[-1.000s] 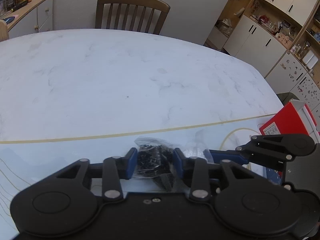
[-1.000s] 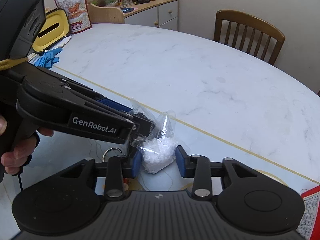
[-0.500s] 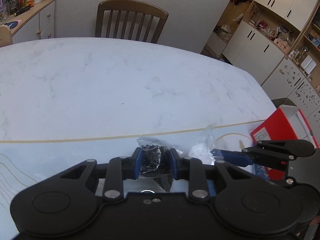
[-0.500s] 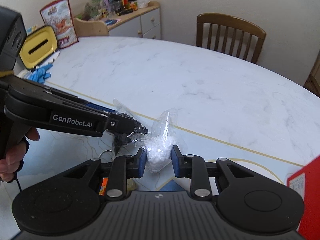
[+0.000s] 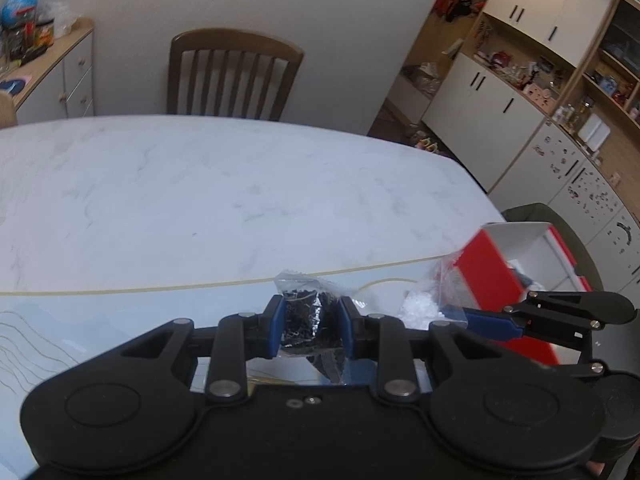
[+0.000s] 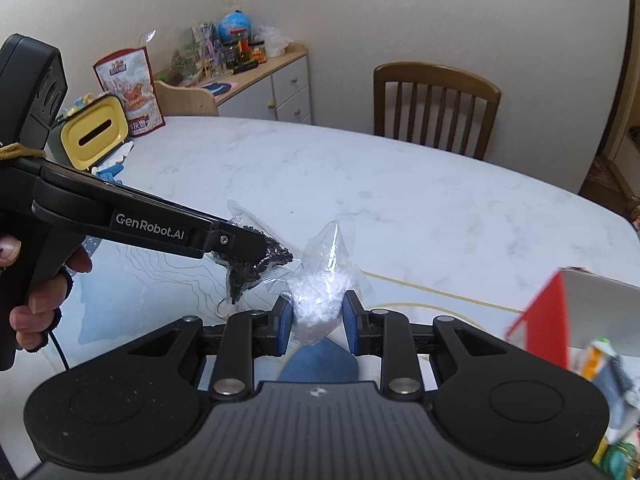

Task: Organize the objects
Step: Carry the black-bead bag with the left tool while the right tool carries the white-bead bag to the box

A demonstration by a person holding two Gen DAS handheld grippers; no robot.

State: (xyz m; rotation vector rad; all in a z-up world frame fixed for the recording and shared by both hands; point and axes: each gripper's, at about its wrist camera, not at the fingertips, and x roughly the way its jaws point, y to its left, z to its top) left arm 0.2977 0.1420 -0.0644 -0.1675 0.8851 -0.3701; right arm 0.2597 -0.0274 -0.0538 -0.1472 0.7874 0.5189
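Left gripper [image 5: 308, 330]: clamped on bag of black parts [image 5: 306, 320] | right gripper [image 6: 316, 318]: clamped on bag of white parts [image 6: 318, 304] | both above bench [image 5: 200, 200] | red box [image 5: 492, 272] lies right, nearer right gripper.

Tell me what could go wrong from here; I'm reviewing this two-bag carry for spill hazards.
1. The left gripper pinches the bag of black bits by its bulging middle; thin film could slip or split.
2. The bag of white bits in the right gripper appears to touch it; moving apart may snag.
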